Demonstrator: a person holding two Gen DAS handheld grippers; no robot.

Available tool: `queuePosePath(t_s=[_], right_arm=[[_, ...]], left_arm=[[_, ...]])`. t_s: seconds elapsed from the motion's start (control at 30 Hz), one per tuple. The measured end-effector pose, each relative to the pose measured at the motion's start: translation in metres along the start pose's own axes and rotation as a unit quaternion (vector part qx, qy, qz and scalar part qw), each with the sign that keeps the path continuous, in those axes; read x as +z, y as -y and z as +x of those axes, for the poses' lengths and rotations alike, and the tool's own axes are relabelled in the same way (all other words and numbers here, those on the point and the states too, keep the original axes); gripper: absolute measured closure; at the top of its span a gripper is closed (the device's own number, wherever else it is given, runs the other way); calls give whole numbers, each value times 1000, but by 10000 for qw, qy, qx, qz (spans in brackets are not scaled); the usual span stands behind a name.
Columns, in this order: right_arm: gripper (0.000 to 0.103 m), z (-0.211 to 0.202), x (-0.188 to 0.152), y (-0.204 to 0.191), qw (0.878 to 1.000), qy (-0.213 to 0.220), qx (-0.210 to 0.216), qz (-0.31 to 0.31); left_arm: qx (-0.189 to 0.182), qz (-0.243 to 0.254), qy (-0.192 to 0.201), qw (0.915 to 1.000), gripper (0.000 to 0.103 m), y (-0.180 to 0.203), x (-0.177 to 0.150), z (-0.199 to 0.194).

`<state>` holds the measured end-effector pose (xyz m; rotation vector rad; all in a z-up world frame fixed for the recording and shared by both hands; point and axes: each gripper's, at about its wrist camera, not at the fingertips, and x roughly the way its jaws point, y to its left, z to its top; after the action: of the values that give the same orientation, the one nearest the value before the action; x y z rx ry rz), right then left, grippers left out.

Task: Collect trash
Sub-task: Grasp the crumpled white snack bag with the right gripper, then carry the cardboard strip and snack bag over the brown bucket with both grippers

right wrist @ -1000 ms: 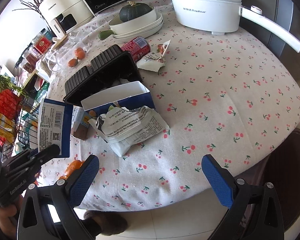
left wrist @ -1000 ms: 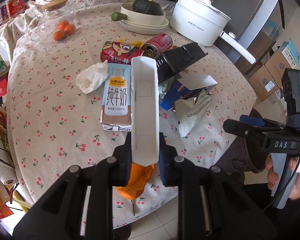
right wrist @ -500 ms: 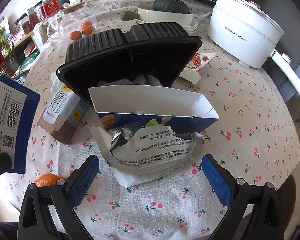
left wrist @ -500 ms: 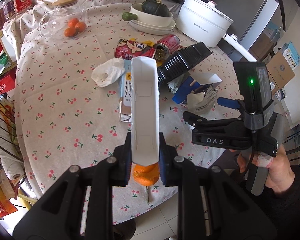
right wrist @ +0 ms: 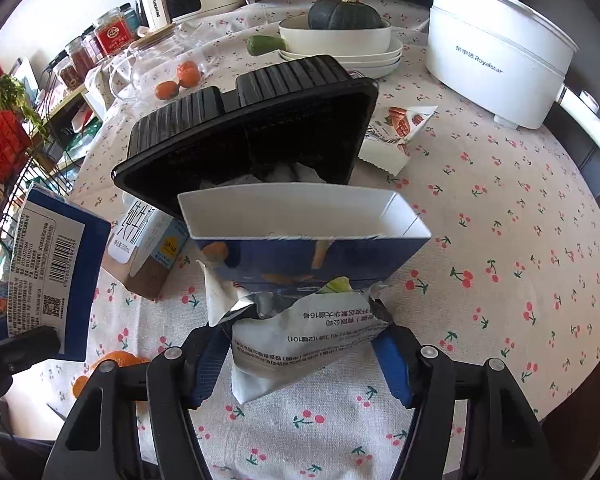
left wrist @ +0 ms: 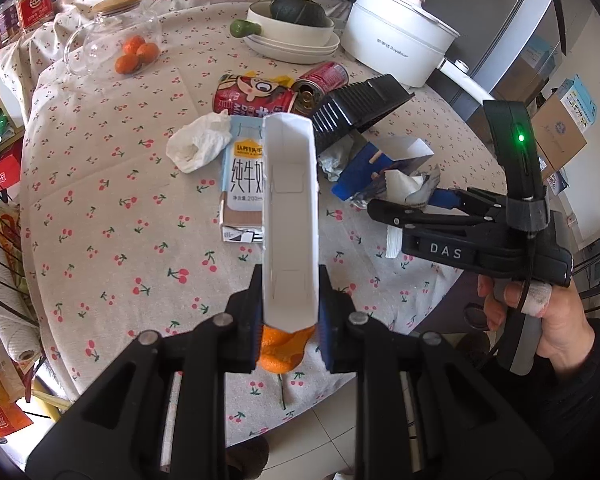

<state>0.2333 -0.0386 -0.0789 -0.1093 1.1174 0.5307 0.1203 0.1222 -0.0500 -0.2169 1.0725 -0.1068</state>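
Note:
My left gripper (left wrist: 290, 316) is shut on an open blue-and-white carton (left wrist: 290, 216), held above the table; it shows at the left of the right wrist view (right wrist: 48, 276). My right gripper (right wrist: 300, 356) has its blue pads on both sides of a torn white snack wrapper (right wrist: 304, 344) lying in front of a blue box (right wrist: 304, 236). A black plastic tray (right wrist: 252, 128) leans behind that box. A milk carton (left wrist: 242, 176), crumpled tissue (left wrist: 198, 142), red snack bag (left wrist: 252, 96) and red can (left wrist: 320, 84) lie mid-table. Orange peel (left wrist: 282, 350) lies under the left fingers.
A white electric pot (right wrist: 496, 48), stacked white dishes with a dark squash (right wrist: 336, 32), a glass jar with oranges (left wrist: 120, 40) and a small nut packet (right wrist: 396, 132) stand on the cherry-print tablecloth (right wrist: 500, 240). Jars and appliances line the back. The table edge is close below.
My right gripper has moved in from the table edge to the torn wrapper and its jaws have narrowed around it. My left gripper keeps holding the carton and has drawn back slightly.

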Motion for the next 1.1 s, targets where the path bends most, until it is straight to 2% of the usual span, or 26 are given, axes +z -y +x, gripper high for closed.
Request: queuePosePath(t_s=[0.23,0.4,0.6,0.87,1.1], right_arm=[[40,-37,-15,31,9990,103,255,349],[40,-70,-29,63,9981,258,139,533],[40,-105,-55,110,9955,369,-120,865],[39,-140,-104,178,9873,389,-428,1483],[38,-154,-154,226,9785,274,-635,1945]], left_arm=[[-198,161,-26,9997,79,23,0,2],[-373,365,-25,9986,79,47,2,3],[-622,774,-85,9950,79,95,4,11],[-956,1388,-314,9852,79,171,0,35],[-1177,1839,-459,9748,79,232,-8,57]])
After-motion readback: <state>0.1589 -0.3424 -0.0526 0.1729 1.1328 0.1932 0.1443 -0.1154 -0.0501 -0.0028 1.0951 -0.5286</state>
